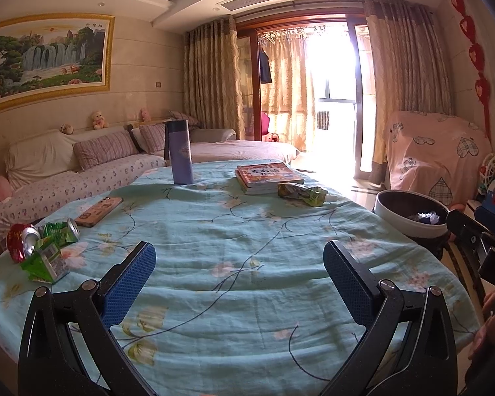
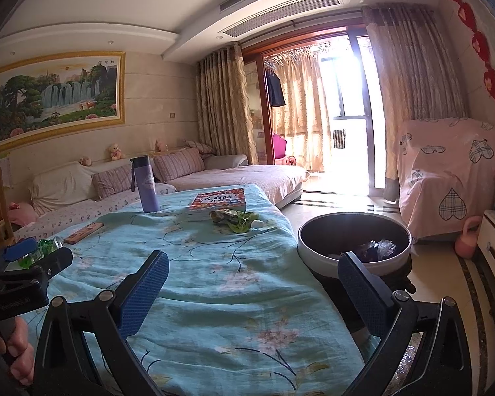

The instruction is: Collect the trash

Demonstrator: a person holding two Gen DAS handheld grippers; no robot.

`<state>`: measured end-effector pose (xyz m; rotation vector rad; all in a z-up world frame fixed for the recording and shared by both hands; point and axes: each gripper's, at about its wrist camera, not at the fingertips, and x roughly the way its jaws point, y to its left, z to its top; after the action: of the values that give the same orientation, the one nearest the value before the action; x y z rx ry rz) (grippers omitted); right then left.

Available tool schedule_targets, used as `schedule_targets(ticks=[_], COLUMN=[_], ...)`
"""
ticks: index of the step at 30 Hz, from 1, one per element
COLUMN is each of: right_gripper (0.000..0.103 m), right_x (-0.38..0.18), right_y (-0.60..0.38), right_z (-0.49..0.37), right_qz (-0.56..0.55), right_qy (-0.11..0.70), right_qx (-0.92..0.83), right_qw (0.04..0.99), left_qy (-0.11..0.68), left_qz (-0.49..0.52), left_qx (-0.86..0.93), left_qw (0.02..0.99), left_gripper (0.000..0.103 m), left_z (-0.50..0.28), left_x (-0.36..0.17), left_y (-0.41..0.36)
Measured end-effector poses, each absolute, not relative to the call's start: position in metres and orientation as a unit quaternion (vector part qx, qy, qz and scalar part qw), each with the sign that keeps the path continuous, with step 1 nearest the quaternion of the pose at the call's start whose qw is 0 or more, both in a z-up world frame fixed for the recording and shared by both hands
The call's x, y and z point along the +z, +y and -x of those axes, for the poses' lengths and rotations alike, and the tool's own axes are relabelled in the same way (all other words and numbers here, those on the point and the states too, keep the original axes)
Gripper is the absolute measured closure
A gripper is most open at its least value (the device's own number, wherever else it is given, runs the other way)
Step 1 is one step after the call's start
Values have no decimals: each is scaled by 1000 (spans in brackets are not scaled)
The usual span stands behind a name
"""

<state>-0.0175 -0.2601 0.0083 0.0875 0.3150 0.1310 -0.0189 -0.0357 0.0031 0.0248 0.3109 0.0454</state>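
Note:
A green crumpled pouch [image 1: 302, 193] lies on the table next to the books; it also shows in the right wrist view [image 2: 236, 219]. Crushed cans and green and red wrappers [image 1: 41, 247] lie at the table's left edge, partly hidden behind the left gripper in the right wrist view [image 2: 48, 247]. A white-rimmed trash bin [image 1: 412, 213] with some trash inside stands off the table's right side [image 2: 353, 244]. My left gripper [image 1: 239, 264] is open and empty above the tablecloth. My right gripper [image 2: 252, 275] is open and empty over the table's right edge.
The table wears a light-blue floral cloth [image 1: 247, 237]. On it stand a purple flask [image 1: 180, 151], a stack of books [image 1: 267, 175] and a wooden phone-like slab [image 1: 99, 211]. A sofa [image 1: 82, 171] lies behind; a covered chair [image 2: 445, 178] stands right.

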Motion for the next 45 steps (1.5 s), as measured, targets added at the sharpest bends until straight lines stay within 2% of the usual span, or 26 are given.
schedule_targets(ticks=[45], right_gripper=[0], right_x=[8], right_y=[-257], right_z=[17], right_qz=[-54], right_qy=[162], right_qx=[80], right_qw=[982], left_qy=[171], left_qz=[-15], left_qx=[10], left_qw=[985], left_gripper=[0], left_z=[11], left_x=[-6], left_y=[-38])
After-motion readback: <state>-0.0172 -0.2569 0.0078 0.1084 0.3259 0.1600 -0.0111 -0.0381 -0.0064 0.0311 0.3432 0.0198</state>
